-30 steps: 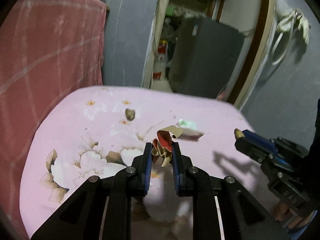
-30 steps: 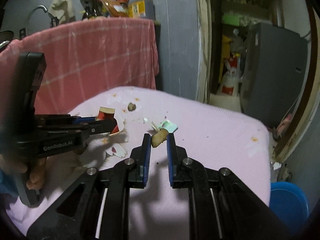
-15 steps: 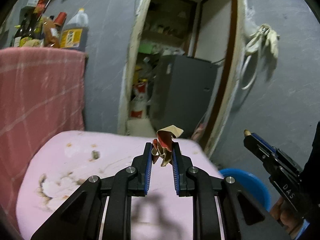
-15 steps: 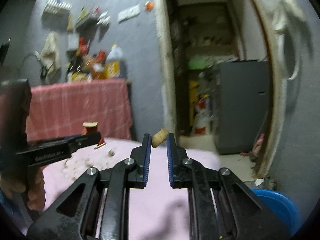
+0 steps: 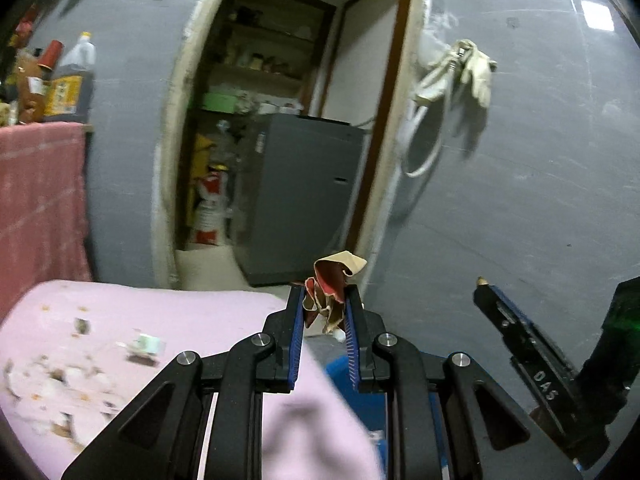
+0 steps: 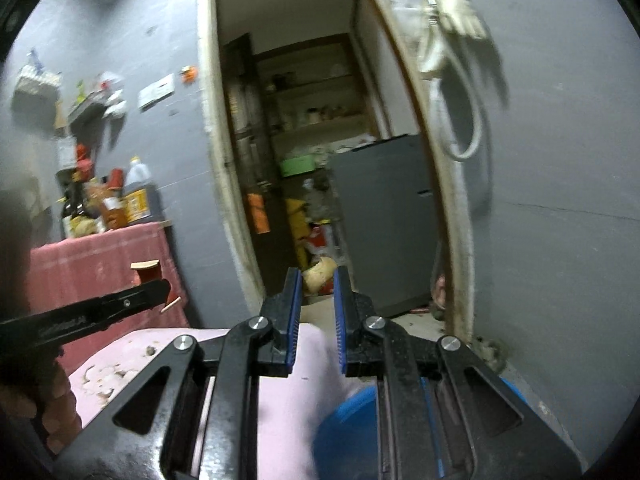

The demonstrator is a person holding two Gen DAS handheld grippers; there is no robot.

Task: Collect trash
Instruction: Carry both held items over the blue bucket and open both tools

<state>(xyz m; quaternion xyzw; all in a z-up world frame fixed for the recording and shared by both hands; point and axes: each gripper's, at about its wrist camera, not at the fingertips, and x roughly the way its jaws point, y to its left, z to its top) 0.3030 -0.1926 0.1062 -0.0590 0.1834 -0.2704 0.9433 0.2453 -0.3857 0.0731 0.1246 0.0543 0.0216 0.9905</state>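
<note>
A grey wall (image 5: 520,160) fills the far side, cut by a doorway (image 5: 280,120) that opens on a storeroom with shelves and a grey cabinet (image 5: 304,196). A pale cloth and a white looped cord (image 5: 452,76) hang on the wall right of the doorway. At far left a red checked cloth (image 5: 36,200) covers a counter with bottles (image 5: 68,80) on top.

Near and left lies the table under a pink cover (image 5: 180,320), with scraps (image 5: 144,348) scattered over its left part. Just past the table's near right edge, low down, shows a blue bin (image 6: 348,428); in the left wrist view it appears behind and between the fingers.

The left gripper (image 5: 324,312) is narrowed on a crumpled red and tan wrapper (image 5: 332,284), which sticks up above the blue pads, over the table's right edge with the bin below. In the right wrist view it reaches in from the left, a person's hand (image 6: 48,412) on its handle.

The right gripper (image 6: 316,292) is also narrowed, pinching a small tan scrap (image 6: 318,272) between its tips, above the table's far edge and the bin. In the left wrist view it stands at the right, a tan tip showing at its end.
</note>
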